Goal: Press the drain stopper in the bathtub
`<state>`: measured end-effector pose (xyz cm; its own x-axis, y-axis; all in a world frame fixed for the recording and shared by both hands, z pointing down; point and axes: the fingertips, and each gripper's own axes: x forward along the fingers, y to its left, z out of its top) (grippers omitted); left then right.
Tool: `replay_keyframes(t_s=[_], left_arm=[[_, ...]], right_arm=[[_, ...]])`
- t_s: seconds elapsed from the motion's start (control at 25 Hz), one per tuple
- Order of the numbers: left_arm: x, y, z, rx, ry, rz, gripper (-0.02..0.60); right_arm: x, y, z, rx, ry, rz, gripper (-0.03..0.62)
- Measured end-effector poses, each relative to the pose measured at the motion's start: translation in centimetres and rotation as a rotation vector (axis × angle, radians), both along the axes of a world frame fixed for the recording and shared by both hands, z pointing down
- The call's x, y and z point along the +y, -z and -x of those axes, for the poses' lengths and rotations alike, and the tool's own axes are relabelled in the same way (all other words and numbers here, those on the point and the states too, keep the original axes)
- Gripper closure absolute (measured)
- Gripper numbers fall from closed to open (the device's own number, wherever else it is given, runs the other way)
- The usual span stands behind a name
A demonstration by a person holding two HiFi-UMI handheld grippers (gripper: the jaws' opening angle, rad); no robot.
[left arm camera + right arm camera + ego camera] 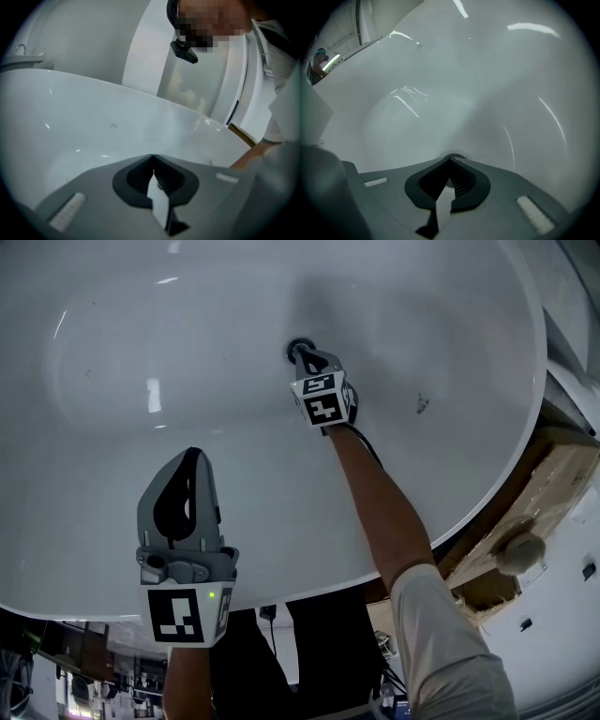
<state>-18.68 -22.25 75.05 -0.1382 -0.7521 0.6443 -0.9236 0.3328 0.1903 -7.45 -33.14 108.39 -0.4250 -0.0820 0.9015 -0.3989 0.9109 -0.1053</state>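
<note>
The white bathtub [187,343] fills the head view. Its drain stopper [298,341] shows as a small dark ring at the bottom of the basin, top centre. My right gripper [300,352] reaches down into the tub, shut, with its closed tips resting on the stopper. In the right gripper view a sliver of the drain stopper [458,157] peeks out just past the meeting tips. My left gripper [194,457] hangs above the near slope of the tub, shut and holding nothing. Its view shows the jaws meeting over the white tub wall [93,136].
A cardboard box [553,470] and a round white object [520,551] sit outside the tub's right rim [525,437]. A small dark mark [422,404] lies on the tub floor right of the drain. The person's forearm [380,512] crosses the near rim.
</note>
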Motion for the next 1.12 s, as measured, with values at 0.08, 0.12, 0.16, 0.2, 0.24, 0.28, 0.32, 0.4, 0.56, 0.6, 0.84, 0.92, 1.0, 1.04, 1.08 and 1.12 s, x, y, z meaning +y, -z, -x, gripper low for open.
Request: replay_keyframes(t_s=[0.08,0.12,0.16,0.2,0.24,0.28,0.32,0.4,0.56,0.6,0.84,0.92,1.0,1.04,1.08,1.12], left_arm=[[0.1,-0.3,-0.2,0.003,-0.001,0.001,0.581],[0.1,-0.5,-0.3,0.006,-0.002,0.002,0.581],[0.1,-0.6,-0.4,0.009,-0.005,0.003,0.581],[0.1,-0.8,-0.6,0.011,-0.009,0.004,0.581],[0.2,-0.9,-0.7,0.015,-0.013,0.006,0.581],[0.3,-1.0,-0.9,0.022,-0.015,0.011,0.581],[0.5,-1.1,-1.0,0.030,-0.017,0.017,0.581],[0.4,-1.2,-1.0,0.031,-0.015,0.010,0.581],[0.2,-1.4,-0.9,0.027,-0.008,-0.003,0.581],[0.2,-1.5,-0.8,0.029,-0.006,-0.004,0.581],[0.2,-2.2,-0.7,0.032,-0.005,-0.006,0.581],[0.3,-2.2,-0.9,0.033,-0.006,-0.004,0.581],[0.3,-2.0,-1.1,0.028,-0.010,-0.011,0.581],[0.4,-1.8,-1.2,0.030,-0.011,-0.009,0.581],[0.6,-1.6,-1.3,0.034,-0.011,-0.003,0.581],[0.8,-1.4,-1.4,0.039,-0.011,0.002,0.581]], right_arm=[[0.1,-0.9,-0.1,0.015,0.000,0.005,0.597],[0.2,-1.4,-0.2,0.025,-0.003,0.008,0.597],[0.2,-1.8,-0.5,0.037,-0.008,0.010,0.597],[0.2,-2.3,-0.7,0.048,-0.014,0.012,0.597],[0.3,-2.6,-0.9,0.055,-0.019,0.015,0.597],[0.4,-2.9,-1.0,0.059,-0.022,0.017,0.597],[0.4,-3.1,-1.0,0.058,-0.025,0.017,0.597],[0.3,-3.2,-0.9,0.053,-0.035,0.010,0.597],[0.1,-3.6,-0.5,0.056,-0.037,0.009,0.597],[0.1,-3.7,-0.4,0.061,-0.032,0.006,0.597],[0.0,-4.0,-0.4,0.073,-0.038,-0.005,0.597],[0.0,-4.3,-0.5,0.080,-0.066,0.005,0.597],[-0.2,-4.3,-0.6,0.089,-0.101,0.023,0.595],[-0.3,-4.2,-0.6,0.090,-0.114,0.032,0.595],[-0.3,-4.0,-0.6,0.088,-0.123,0.040,0.595],[-0.3,-3.7,-0.6,0.083,-0.127,0.048,0.595]])
